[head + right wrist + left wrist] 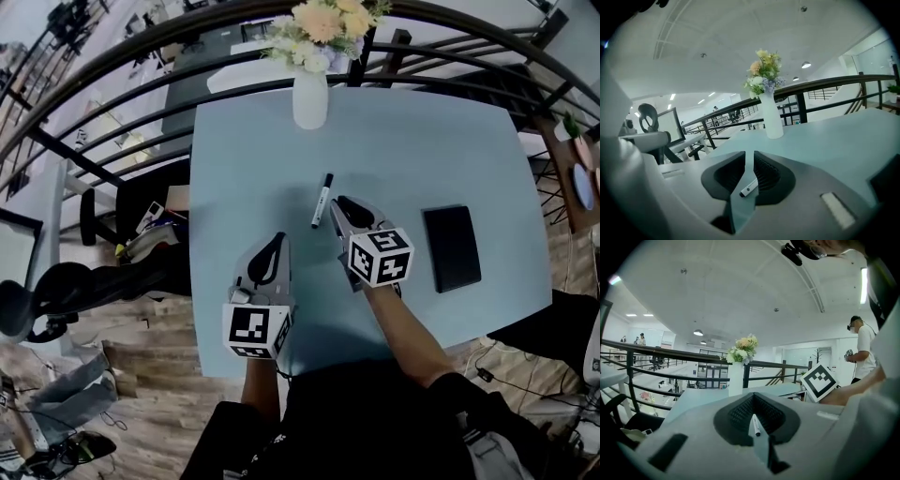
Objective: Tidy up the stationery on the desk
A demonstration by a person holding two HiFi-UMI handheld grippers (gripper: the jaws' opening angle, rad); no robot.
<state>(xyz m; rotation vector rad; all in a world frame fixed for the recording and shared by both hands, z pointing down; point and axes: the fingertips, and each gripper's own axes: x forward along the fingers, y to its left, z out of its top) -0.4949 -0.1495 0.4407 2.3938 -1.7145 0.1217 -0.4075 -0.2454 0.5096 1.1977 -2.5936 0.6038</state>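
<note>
Your left gripper (277,240) sits at seven o'clock on the pale blue rectangular tabletop (412,150), jaws pressed together on nothing. A white bottle-shaped vase of pastel flowers (310,94) stands at the table's twelve o'clock edge. The slim white marker pen with a black cap (322,201) lies flat near the centre, at one o'clock from the left gripper. Just beside it, at its three o'clock, your right gripper (341,202) holds its jaws a narrow slit apart. The pen shows through the slit, seemingly beyond the pads and untouched. A flat black rectangular case (451,247) lies at that gripper's four o'clock.
</note>
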